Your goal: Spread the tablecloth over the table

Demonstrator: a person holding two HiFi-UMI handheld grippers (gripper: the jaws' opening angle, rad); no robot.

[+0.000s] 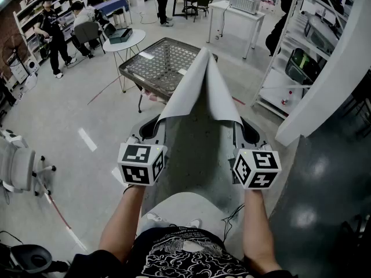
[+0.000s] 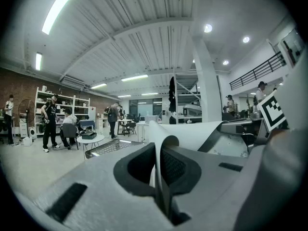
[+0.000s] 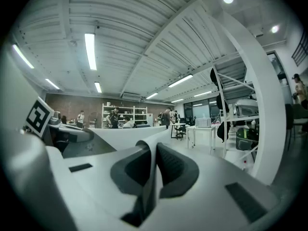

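In the head view the person holds the left gripper and the right gripper out in front, side by side and apart. The tablecloth is strung between them, its middle pushed up into a folded peak that points at the table. The cloth is wholly in the air, short of the table's near edge. A few small pale items lie on the mesh top.

The left gripper view shows what the head view hides under the cloth. The left gripper has its jaws together, clamped on a thin strip of the tablecloth, which curls up out of them. The table lies beyond, to the left.

In the right gripper view the right gripper is clamped on the tablecloth in the same way. The table does not show here.

My judgement is that the bite on each side is narrow, so a sharp throw could pull an edge free. With the middle doubled, the cloth may land creased or short of the far edge, or bunch on those items.
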